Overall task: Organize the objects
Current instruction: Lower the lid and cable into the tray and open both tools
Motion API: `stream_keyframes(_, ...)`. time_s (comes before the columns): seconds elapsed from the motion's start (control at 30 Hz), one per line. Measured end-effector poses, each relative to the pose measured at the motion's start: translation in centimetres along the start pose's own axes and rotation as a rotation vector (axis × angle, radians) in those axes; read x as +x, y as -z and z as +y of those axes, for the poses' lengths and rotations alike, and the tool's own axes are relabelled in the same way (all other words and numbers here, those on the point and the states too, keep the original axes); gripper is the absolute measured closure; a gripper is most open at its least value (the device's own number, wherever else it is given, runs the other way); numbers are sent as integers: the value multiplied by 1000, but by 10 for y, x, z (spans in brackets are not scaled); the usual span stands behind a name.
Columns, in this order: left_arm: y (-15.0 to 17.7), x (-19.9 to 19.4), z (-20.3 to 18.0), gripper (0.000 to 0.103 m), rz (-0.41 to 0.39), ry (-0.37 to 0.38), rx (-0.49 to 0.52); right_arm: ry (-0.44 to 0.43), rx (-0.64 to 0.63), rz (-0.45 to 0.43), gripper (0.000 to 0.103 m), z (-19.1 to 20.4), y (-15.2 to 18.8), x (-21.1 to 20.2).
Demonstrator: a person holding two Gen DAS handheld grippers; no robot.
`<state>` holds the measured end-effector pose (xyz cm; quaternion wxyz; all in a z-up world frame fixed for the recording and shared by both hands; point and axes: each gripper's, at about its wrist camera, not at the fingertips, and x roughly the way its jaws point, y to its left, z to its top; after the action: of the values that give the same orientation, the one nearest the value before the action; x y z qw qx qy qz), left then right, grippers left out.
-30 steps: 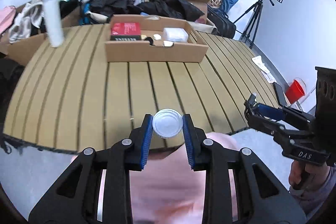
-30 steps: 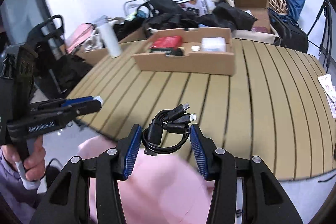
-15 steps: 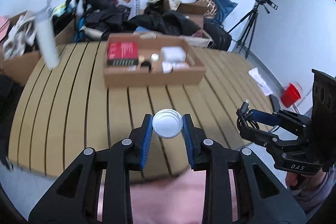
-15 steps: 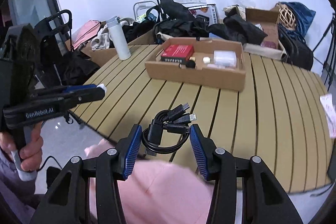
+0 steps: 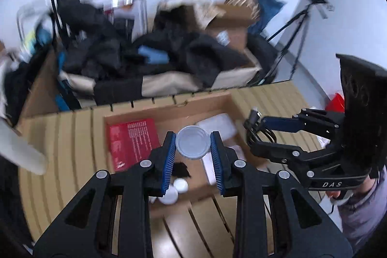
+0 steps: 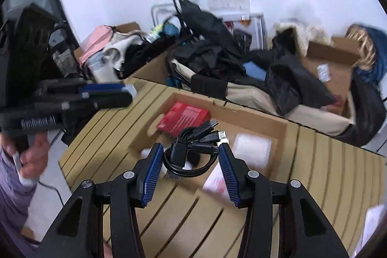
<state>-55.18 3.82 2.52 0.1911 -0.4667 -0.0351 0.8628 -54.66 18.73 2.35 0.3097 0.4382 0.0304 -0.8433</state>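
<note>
The round white lid [image 5: 192, 145] sits clamped edge to edge between the blue pads of the left tool [image 5: 192, 149], hanging over the middle of the open cardboard box [image 5: 232, 102] on the slatted tabletop [image 5: 79, 137]. The coiled black cable [image 6: 191, 151], its plugs fanned toward one o'clock, is pinched between the pads of the right tool [image 6: 191, 162] above the same box, over ground between the red packet [image 6: 183, 118] at eleven o'clock and the white packet [image 6: 252, 145] at three o'clock.

The step in hand looks to be the drop-off into the box. To do it well, each tool should probably come down inside the box walls before letting go, so that neither thing bounces out. The lid seems best set beside the small white caps [image 5: 175, 189] lying near the box's front wall at six o'clock (like with like), kept flat so that it cannot roll. The cable is springy and may uncoil on release; lowering it until the loop rests on the box floor should keep it tidy. In the left view the right tool [image 5: 256, 134] sits close at three o'clock, so the two drops want separate spots.

The left tool is nearly closed, gripping the lid. The right tool stands about half open, its pads pressing the cable bundle on both sides.
</note>
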Motion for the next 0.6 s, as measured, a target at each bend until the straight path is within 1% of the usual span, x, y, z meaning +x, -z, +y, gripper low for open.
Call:
stream_keyframes(0.03, -5, 17, 6, 78, 33, 3, -13, -8, 33, 40, 52, -16, -12, 29)
stream_keyframes(0.07, -12, 51, 17, 78, 93, 10, -39, -9, 53, 58, 52, -24, -16, 45)
stream_keyframes(0.13, -13, 93, 34, 78, 153, 22, -84, -36, 131, 105, 52, -52, -27, 91)
stream_keyframes(0.17, -13, 109, 38, 78, 176, 30, -79, -46, 167, 119, 52, -61, -29, 103)
stream_keyframes(0.2, -12, 118, 40, 77, 187, 33, -75, -48, 204, 137, 52, -72, -30, 119)
stream_keyframes(0.23, -10, 133, 45, 77, 202, 20, -79, -39, 230, 163, 52, -81, -30, 137)
stream_keyframes(0.3, -11, 146, 51, 74, 210, -9, -93, -8, 246, 203, 51, -87, -29, 157)
stream_keyframes(0.33, -9, 150, 57, 70, 206, -24, -116, 32, 243, 227, 46, -89, -28, 167)
stream_keyframes(0.37, -9, 151, 61, 68, 204, -18, -130, 48, 238, 222, 37, -91, -28, 169)
stream_keyframes(0.4, -9, 150, 65, 62, 204, -7, -141, 53, 238, 208, 33, -93, -28, 169)
stream_keyframes(0.43, -8, 144, 68, 54, 202, 2, -147, 37, 250, 197, 27, -94, -28, 167)
stream_keyframes(0.47, -9, 137, 70, 51, 193, -3, -144, 22, 260, 190, 25, -95, -28, 162)
stream_keyframes(0.5, -9, 130, 70, 47, 184, -21, -141, 24, 260, 185, 25, -95, -29, 159)
stream_keyframes(0.53, -10, 117, 69, 41, 175, -50, -137, 40, 251, 177, 25, -93, -30, 151)
stream_keyframes(0.57, -10, 109, 68, 34, 178, -60, -133, 55, 239, 169, 25, -89, -32, 142)
stream_keyframes(0.6, -12, 102, 67, 19, 187, -72, -130, 60, 231, 168, 25, -85, -34, 135)
